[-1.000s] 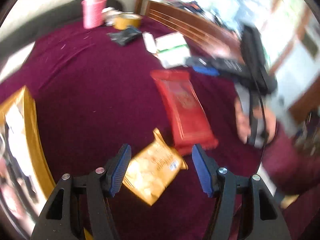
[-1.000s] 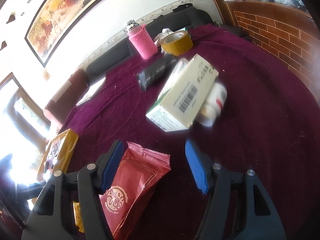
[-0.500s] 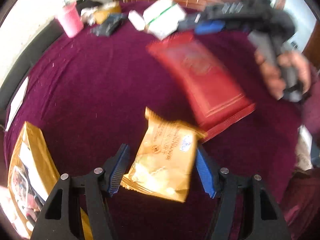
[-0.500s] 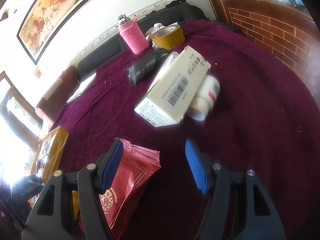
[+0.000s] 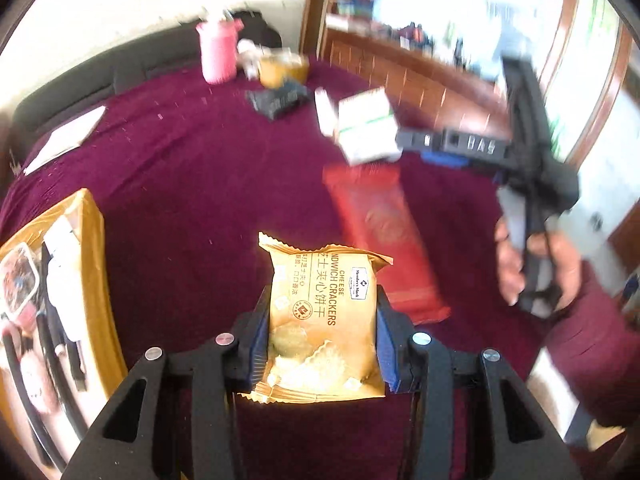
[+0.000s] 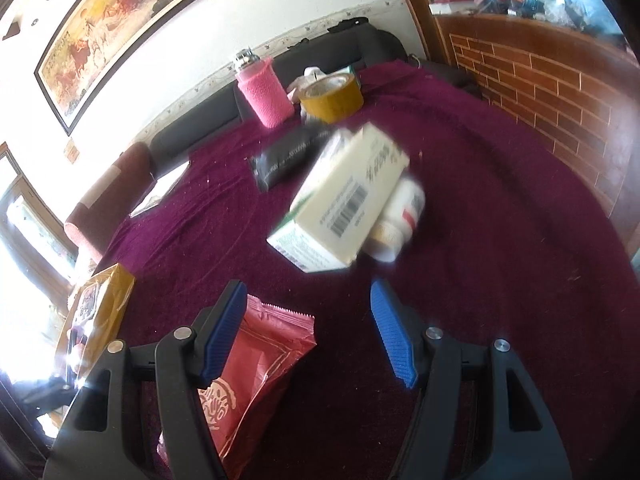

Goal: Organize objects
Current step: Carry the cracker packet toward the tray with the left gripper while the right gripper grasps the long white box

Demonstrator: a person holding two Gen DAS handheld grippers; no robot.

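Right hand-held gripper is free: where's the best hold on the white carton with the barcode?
Take the white carton across its narrow thickness at the near end, coming from the front. It lies tilted against the white bottle, so its broad barcode face looks too wide for the open right hand-held gripper.

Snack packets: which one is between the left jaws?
The gold cheese sandwich crackers packet, with the jaws closing on its sides; the red packet lies flat on the maroon cloth beyond.

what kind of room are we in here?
Most likely a home living room. A framed painting hangs on the wall, a dark sofa runs along it, and snacks lie on a maroon cloth, including the cracker packet.
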